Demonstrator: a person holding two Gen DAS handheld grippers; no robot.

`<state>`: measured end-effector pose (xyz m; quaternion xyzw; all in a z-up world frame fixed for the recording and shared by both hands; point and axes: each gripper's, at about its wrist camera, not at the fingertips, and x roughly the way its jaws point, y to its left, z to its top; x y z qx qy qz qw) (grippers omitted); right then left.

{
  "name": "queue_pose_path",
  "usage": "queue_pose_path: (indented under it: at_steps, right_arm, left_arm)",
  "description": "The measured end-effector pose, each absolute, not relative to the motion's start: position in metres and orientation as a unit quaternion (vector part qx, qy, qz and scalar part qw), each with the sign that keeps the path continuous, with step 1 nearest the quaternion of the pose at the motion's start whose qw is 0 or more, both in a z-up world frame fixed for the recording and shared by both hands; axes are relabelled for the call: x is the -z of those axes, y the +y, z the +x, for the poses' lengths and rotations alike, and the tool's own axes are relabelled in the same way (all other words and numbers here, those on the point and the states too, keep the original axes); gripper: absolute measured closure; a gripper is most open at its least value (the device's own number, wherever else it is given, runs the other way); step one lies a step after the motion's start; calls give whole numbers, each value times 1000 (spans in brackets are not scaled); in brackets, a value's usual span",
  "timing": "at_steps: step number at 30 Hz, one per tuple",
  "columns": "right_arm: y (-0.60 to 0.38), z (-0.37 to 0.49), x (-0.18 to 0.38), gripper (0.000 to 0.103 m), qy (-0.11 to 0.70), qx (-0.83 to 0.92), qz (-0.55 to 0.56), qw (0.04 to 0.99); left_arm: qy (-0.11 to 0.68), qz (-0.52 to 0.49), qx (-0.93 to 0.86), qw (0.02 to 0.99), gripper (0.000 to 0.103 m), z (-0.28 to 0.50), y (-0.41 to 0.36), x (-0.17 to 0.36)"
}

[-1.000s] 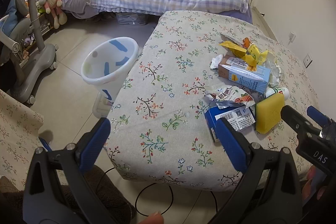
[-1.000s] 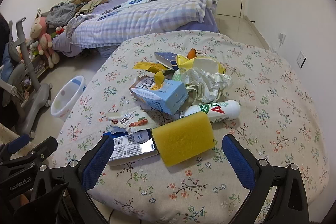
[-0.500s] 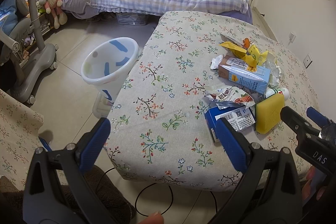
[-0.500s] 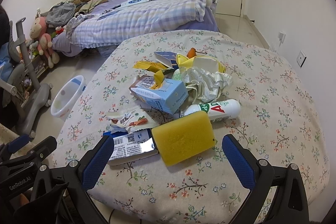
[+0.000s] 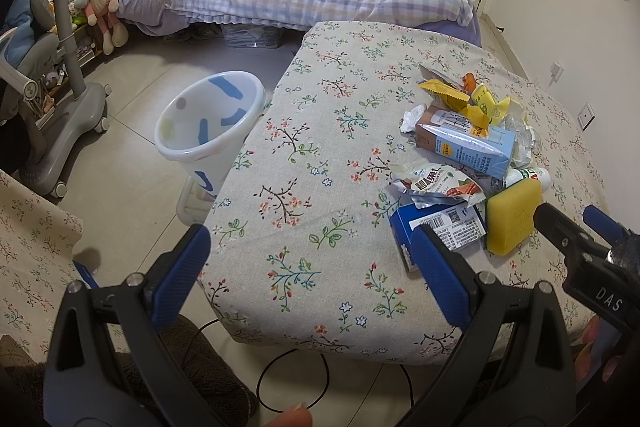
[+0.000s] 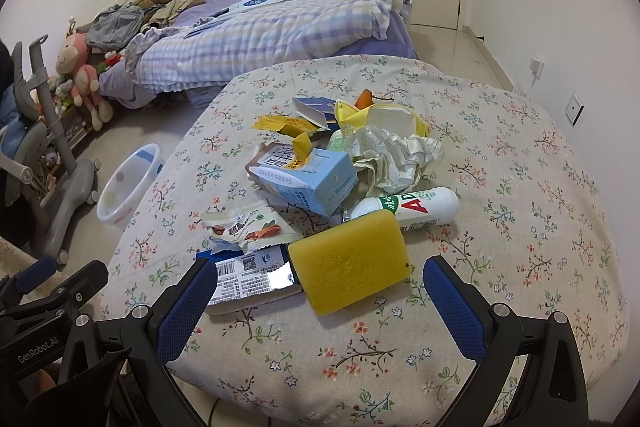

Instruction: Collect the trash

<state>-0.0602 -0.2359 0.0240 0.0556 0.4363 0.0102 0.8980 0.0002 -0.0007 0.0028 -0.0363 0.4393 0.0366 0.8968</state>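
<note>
Yellow sponge, one; two tools gape: left tool, right tool.

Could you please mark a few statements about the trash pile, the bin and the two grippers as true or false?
1. The right gripper is open and holds nothing. True.
2. The yellow sponge is already in the bin. False: it lies on the table, against the white bottle.
3. The bin stands on the floor beside the table. True.
4. The left gripper is shut on the milk carton. False: it is open and empty.
</note>
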Motion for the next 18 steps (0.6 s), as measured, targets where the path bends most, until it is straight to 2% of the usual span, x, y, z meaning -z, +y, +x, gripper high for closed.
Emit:
queue_pose_path:
  at_steps: [14, 18]
  right_arm:
    - [-244, -59, -30, 0, 435, -6, 66, 898]
    - [-259, -49, -35, 0, 460, -17, 90, 883]
  left_arm:
    - [448, -39, -23, 893, 3, 4, 1, -4]
    - [455, -41, 2, 889, 3, 10, 0, -8]
